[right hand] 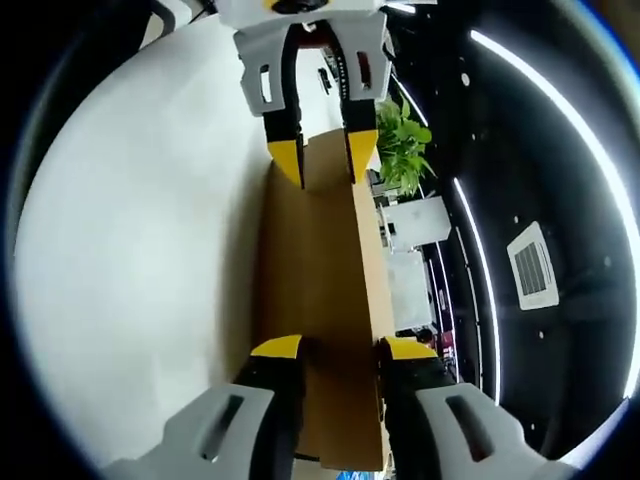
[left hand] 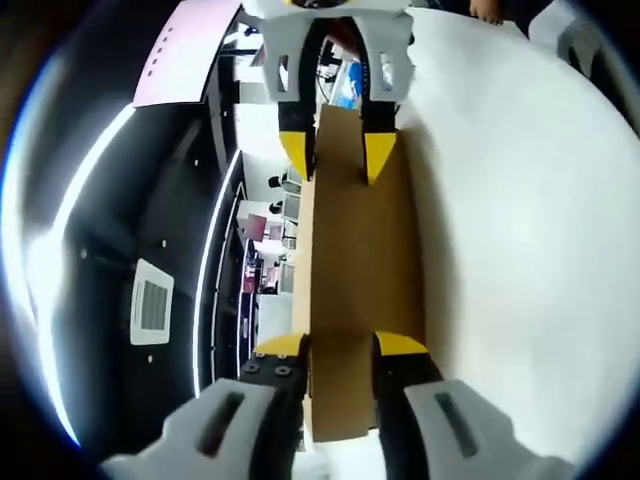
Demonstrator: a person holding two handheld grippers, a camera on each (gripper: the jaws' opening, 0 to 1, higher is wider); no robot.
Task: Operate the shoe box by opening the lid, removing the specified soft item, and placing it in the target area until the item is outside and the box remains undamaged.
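Note:
A brown cardboard shoe box lid (left hand: 355, 250) hangs in the air between the two grippers, held at opposite ends. In the left gripper view my left gripper (left hand: 340, 345) is shut on its near end, yellow tips on either side. My right gripper (left hand: 338, 152) faces me from the far end, clamped on the same lid. The right gripper view mirrors this: my right gripper (right hand: 338, 347) grips the near end of the lid (right hand: 315, 260) and the left gripper (right hand: 322, 155) holds the far end. The box body and the soft item are hidden.
A white table (left hand: 520, 230) lies to one side of the lid, also seen as the table (right hand: 140, 230) in the right gripper view. Both views are rolled sideways. A dark ceiling with light strips and a vent (right hand: 530, 265) shows opposite. A green plant (right hand: 405, 150) stands beyond.

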